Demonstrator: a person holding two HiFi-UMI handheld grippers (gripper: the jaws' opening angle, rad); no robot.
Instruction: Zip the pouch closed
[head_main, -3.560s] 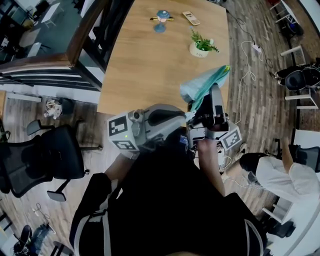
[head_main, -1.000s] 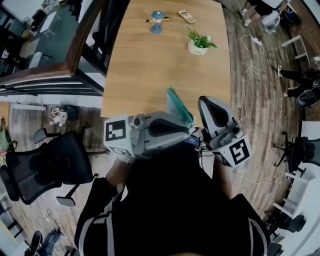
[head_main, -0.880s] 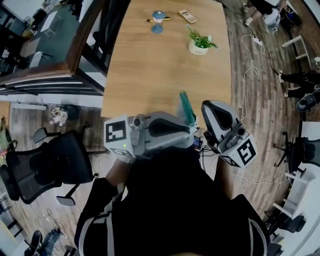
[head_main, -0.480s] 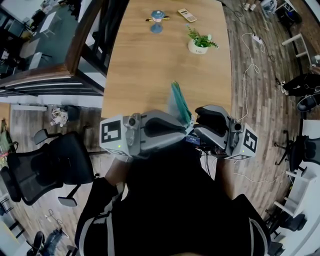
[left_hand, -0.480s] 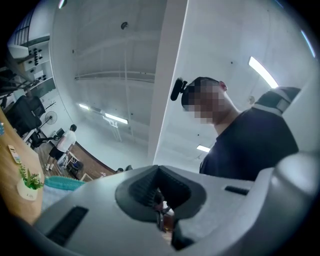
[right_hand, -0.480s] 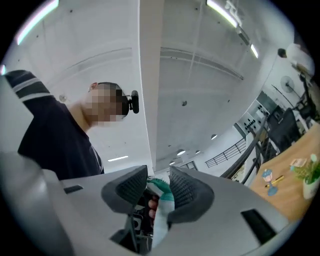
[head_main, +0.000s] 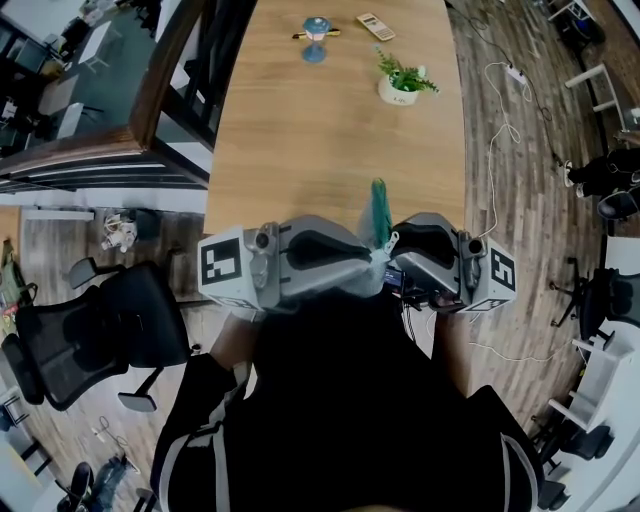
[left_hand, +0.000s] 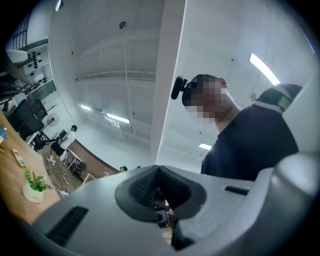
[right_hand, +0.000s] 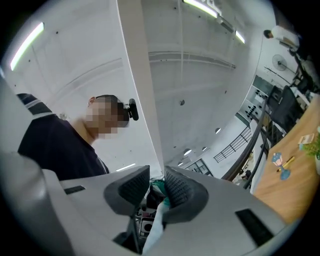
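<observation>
One teal cloth pouch (head_main: 378, 212) pokes up in the middle of the head view. Just below it, the grey left gripper (left_hand: 159, 197) is squeezed tight. The grey right gripper (right_hand: 156, 190) has just been closing, and its narrow jaws pinch the pouch. I think this is getting a grip; next, pull the zip along.

We get even, bright indoor light in the head view with only soft shadows. The table (head_main: 300, 130) is a bit washed out, the person's dark top (head_main: 340, 420) goes near black with no detail, and the edges bend hard from the fisheye. Both gripper views look up at ceiling strips (left_hand: 262, 67) that glare white, the corners vignette to black, the pillar (right_hand: 140, 75) bows, and the close foreground is soft while the background stays sharper.
</observation>
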